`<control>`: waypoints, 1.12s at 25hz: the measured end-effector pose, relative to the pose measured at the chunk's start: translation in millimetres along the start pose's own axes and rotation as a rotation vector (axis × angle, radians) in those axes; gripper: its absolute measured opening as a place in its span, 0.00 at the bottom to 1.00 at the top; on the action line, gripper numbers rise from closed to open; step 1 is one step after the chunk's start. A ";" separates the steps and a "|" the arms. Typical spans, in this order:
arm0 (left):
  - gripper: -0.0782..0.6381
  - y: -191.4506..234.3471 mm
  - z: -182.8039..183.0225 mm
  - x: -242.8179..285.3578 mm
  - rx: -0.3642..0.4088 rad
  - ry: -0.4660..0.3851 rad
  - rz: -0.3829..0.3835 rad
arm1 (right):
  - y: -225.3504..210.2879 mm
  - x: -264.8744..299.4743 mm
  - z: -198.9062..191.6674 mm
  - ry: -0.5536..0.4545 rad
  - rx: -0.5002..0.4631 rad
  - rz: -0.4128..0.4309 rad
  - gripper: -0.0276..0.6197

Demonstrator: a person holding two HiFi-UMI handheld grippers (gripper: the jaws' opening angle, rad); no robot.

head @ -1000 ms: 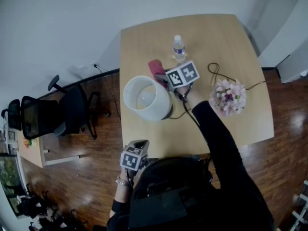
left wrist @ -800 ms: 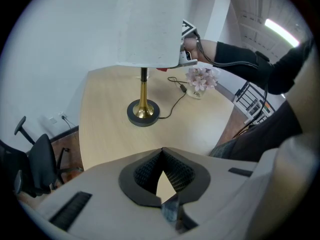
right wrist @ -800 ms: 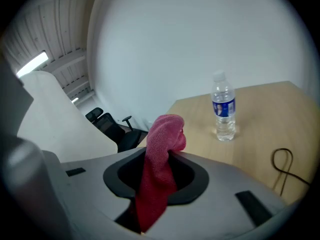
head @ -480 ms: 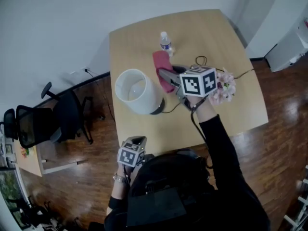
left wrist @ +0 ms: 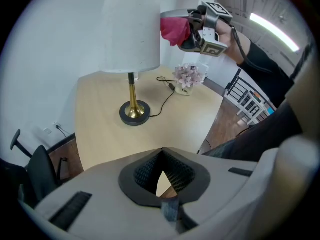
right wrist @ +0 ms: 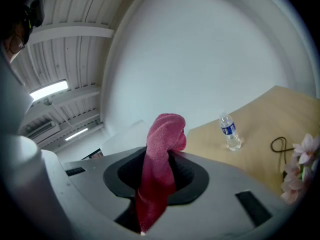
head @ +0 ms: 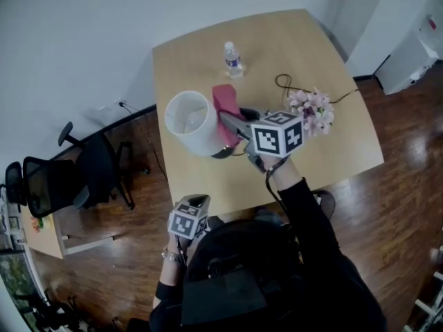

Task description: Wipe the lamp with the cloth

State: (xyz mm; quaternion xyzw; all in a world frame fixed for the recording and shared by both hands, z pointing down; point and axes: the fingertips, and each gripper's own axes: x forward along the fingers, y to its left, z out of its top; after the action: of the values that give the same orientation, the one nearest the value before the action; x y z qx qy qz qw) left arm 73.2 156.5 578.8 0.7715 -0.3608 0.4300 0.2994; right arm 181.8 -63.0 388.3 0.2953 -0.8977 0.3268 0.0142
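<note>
The lamp has a white shade (head: 192, 122) on a brass stem with a black base (left wrist: 134, 113), and it stands on the wooden table (head: 311, 164). My right gripper (head: 232, 122) is shut on a red cloth (head: 225, 101) and holds it in the air just right of the shade's top. From the left gripper view the cloth (left wrist: 174, 30) hangs beside the shade (left wrist: 131, 29). In the right gripper view the cloth (right wrist: 167, 129) sticks up out of the right gripper (right wrist: 159, 181). My left gripper (head: 199, 202) is shut and empty, low at the table's near edge.
A water bottle (head: 232, 59) stands at the far side of the table. A pot of pink flowers (head: 311, 111) sits to the right, with the lamp's black cord (head: 287, 85) looped near it. An office chair (head: 62, 178) stands on the floor at the left.
My right gripper has risen with the cloth, from low behind the lamp up to the right of the shade's top. The left gripper has stayed where it was.
</note>
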 end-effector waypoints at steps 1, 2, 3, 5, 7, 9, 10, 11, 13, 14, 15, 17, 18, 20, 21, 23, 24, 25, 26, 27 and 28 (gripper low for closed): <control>0.11 0.4 -3.5 -1.4 -0.003 0.001 0.001 | -6.1 0.4 -7.6 0.004 0.013 -0.017 0.20; 0.11 0.5 -6.8 -2.8 -0.006 0.002 0.002 | -12.7 0.5 -15.7 0.009 0.025 -0.037 0.20; 0.11 0.3 -10.0 -4.3 -0.008 0.003 0.003 | -19.8 0.4 -24.4 0.016 0.036 -0.059 0.20; 0.11 0.6 -15.7 -7.4 -0.010 0.002 0.007 | -33.0 -0.5 -41.3 0.028 0.064 -0.101 0.20; 0.11 3.0 -19.7 -10.6 -0.013 0.001 0.011 | -44.9 -1.2 -55.9 0.039 0.092 -0.139 0.20; 0.11 6.3 -22.5 -13.3 -0.013 0.003 0.013 | -57.1 -0.9 -70.0 0.055 0.118 -0.174 0.20; 0.11 7.3 -23.5 -14.5 -0.012 0.004 0.011 | -63.1 -0.7 -76.9 0.065 0.130 -0.191 0.20; 0.11 7.8 -23.8 -15.8 -0.011 0.005 0.008 | -69.0 -0.5 -83.6 0.079 0.138 -0.210 0.20; 0.11 8.1 -23.8 -16.9 -0.006 0.002 -0.004 | -79.0 -0.6 -96.5 0.117 0.140 -0.254 0.20; 0.11 8.1 -23.7 -16.6 0.000 -0.002 -0.012 | -82.4 -2.2 -101.5 0.133 0.138 -0.277 0.20; 0.11 8.0 -24.1 -16.1 0.006 -0.005 -0.019 | -83.5 -5.5 -104.1 0.138 0.139 -0.296 0.20; 0.11 8.6 -25.7 -14.9 0.020 -0.008 -0.034 | -76.4 -16.6 -98.4 0.105 0.143 -0.313 0.20; 0.11 9.6 -25.8 -15.1 0.028 -0.010 -0.040 | -67.7 -23.0 -89.5 0.071 0.141 -0.311 0.20; 0.11 13.8 -26.1 -15.8 0.045 -0.006 -0.048 | -41.1 -34.0 -63.9 -0.009 0.124 -0.286 0.20; 0.11 15.6 -25.7 -15.7 0.054 -0.008 -0.052 | -23.8 -37.6 -49.7 -0.049 0.108 -0.264 0.20; 0.11 17.3 -22.2 -16.1 0.068 -0.025 -0.070 | 15.2 -39.8 -23.5 -0.110 0.063 -0.218 0.20; 0.11 18.3 -20.8 -16.9 0.077 -0.037 -0.078 | 34.7 -38.3 -13.4 -0.131 0.039 -0.197 0.20; 0.11 20.1 -20.8 -18.1 0.085 -0.045 -0.083 | 52.1 -35.3 -6.5 -0.145 0.017 -0.180 0.20; 0.11 21.9 -21.8 -19.9 0.091 -0.047 -0.087 | 65.5 -31.3 -3.1 -0.151 -0.003 -0.170 0.20; 0.11 23.1 -22.4 -22.2 0.097 -0.047 -0.091 | 73.1 -27.1 -3.2 -0.150 -0.017 -0.169 0.20; 0.11 23.9 -21.9 -24.2 0.103 -0.051 -0.095 | 74.8 -23.4 -6.0 -0.144 -0.024 -0.176 0.20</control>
State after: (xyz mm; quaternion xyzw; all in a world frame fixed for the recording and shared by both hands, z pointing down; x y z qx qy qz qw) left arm 35.0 167.3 571.0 0.8128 -0.3086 0.4135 0.2704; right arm 159.7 -1.5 344.7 0.3954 -0.8708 0.2915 -0.0185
